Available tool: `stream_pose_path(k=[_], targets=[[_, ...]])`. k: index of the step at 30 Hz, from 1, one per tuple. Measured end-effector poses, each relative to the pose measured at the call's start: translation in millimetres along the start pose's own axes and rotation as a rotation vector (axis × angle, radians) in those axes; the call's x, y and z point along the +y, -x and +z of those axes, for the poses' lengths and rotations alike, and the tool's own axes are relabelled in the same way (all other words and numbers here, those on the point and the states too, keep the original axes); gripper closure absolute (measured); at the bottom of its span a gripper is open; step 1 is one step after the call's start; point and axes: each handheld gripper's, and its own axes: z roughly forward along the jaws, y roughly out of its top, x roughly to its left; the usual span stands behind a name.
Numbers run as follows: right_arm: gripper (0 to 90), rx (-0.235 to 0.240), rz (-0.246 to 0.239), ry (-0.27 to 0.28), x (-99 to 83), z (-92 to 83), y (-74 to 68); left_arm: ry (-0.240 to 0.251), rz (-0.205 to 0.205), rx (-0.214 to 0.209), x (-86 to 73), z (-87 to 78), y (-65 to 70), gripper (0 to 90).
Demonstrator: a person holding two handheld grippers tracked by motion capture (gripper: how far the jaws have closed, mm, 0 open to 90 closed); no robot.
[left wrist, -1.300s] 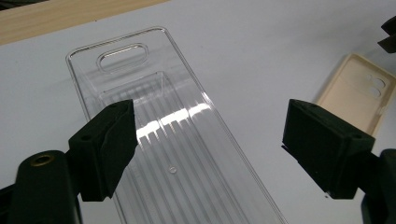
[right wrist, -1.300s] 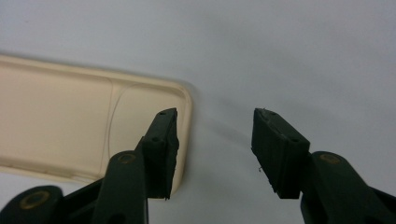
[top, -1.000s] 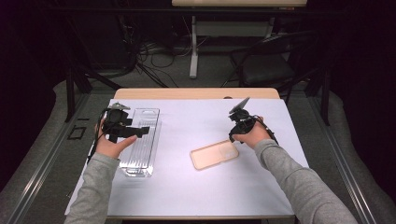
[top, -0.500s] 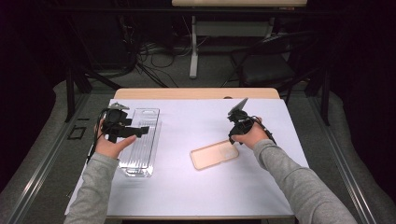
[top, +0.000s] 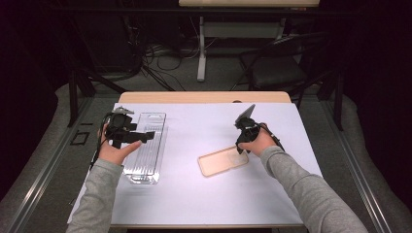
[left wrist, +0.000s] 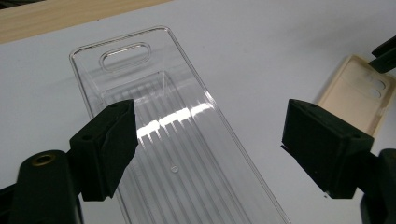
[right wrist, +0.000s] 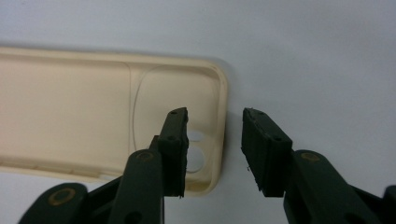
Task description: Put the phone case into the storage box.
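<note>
A cream phone case (top: 223,161) lies open side up on the white table, seen close in the right gripper view (right wrist: 70,112). My right gripper (top: 241,146) points down at its right end. Its jaws (right wrist: 215,116) straddle the end rim, one finger (right wrist: 175,149) inside the case and the other outside. They have just been closing, and a gap still shows at the rim. A clear plastic tray (top: 145,145) lies at the left. My left gripper (top: 148,136) hovers over the tray (left wrist: 177,140), open wide (left wrist: 210,121) with nothing between its jaws.
The white sheet (top: 194,194) covers the table, with a wooden strip (top: 204,97) along the far edge. Beyond it stand a dark chair (top: 277,68), table legs and floor cables. The case's far end (left wrist: 355,88) shows at the right of the left gripper view.
The right gripper has sunk a little toward the case's right end. The left hand and the tray have kept still.
</note>
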Motion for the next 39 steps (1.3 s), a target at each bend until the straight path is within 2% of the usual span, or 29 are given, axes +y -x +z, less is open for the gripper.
stream_pose_path(k=[3,4,8,11,12,19,20,23,25,39], targets=[[63.0,-0.037,-0.035,-0.05,2.3,-0.5,-0.9,0.0,0.0,0.0,-0.1,-0.1,-0.3,18.3],[63.4,-0.031,-0.03,-0.041,2.0,1.0,-0.9,-0.001,0.0,0.0,-0.1,-0.2,-0.4,18.3],[68.4,-0.038,-0.009,-0.078,3.4,2.9,0.0,0.001,0.002,0.001,-0.3,0.2,-0.5,18.3],[70.2,-0.038,0.002,-0.079,3.4,3.9,0.3,0.001,0.0,0.0,-0.4,0.6,-0.3,18.4],[71.9,-0.045,0.002,-0.107,4.0,3.5,1.4,0.001,0.0,0.001,-0.4,0.6,-0.3,18.3],[74.6,-0.041,0.014,-0.113,2.6,6.4,5.0,0.0,0.001,0.001,-0.4,0.5,-0.6,18.4],[76.0,-0.019,0.031,-0.097,1.4,8.5,6.2,-0.002,0.002,0.003,-0.4,0.7,-0.7,18.4],[77.7,-0.03,0.024,-0.12,1.4,8.2,7.4,-0.005,0.0,0.002,-0.4,0.9,-1.1,18.4],[78.2,-0.017,0.043,-0.101,0.4,9.6,7.3,-0.005,0.001,0.002,-0.4,0.8,-1.3,18.4],[84.8,-0.016,0.051,-0.127,1.6,9.2,9.1,-0.004,-0.004,0.003,-0.6,0.6,-2.1,18.4]])
